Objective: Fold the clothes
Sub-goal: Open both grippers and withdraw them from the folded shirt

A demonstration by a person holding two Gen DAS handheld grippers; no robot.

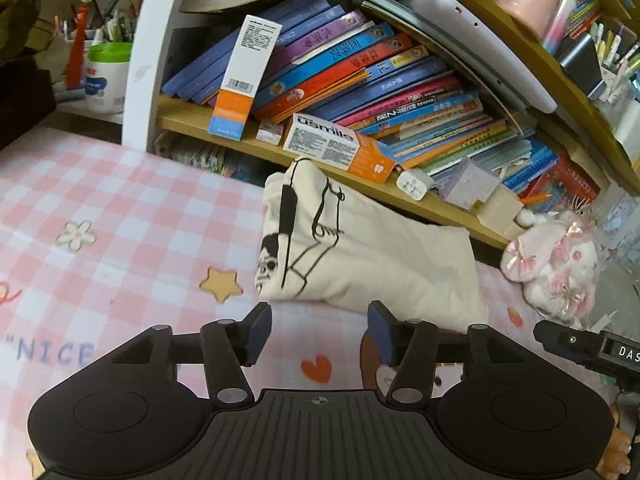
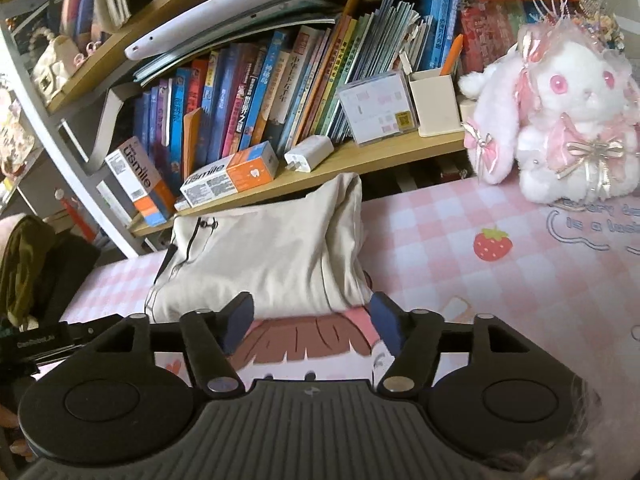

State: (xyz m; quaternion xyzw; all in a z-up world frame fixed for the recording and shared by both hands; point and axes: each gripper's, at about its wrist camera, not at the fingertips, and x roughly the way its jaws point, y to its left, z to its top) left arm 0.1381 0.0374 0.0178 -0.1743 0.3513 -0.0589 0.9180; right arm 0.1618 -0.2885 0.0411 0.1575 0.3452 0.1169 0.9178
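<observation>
Cream cotton shirt (image 1: 372, 256), soft and light, lies folded; left gripper (image 1: 318, 330) and right gripper (image 2: 310, 322) gape empty, best pinching its near hem.

Both wrist views look low across the mat (image 1: 120, 208) toward the shelf (image 2: 360, 160), sharing the shirt (image 1: 372, 256).

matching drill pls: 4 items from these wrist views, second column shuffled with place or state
1. cream folded T-shirt with black line drawing
2. fluffy white-and-pink plush rabbit
3. white-and-orange usmile box lying flat
4. left gripper

A. on the wooden shelf edge
B. sitting on the pink checked mat, right of the shirt
C. open, holding nothing
D. folded on the mat, against the shelf

Pairs: 1-D, 2-B, 3-A, 4-C
</observation>
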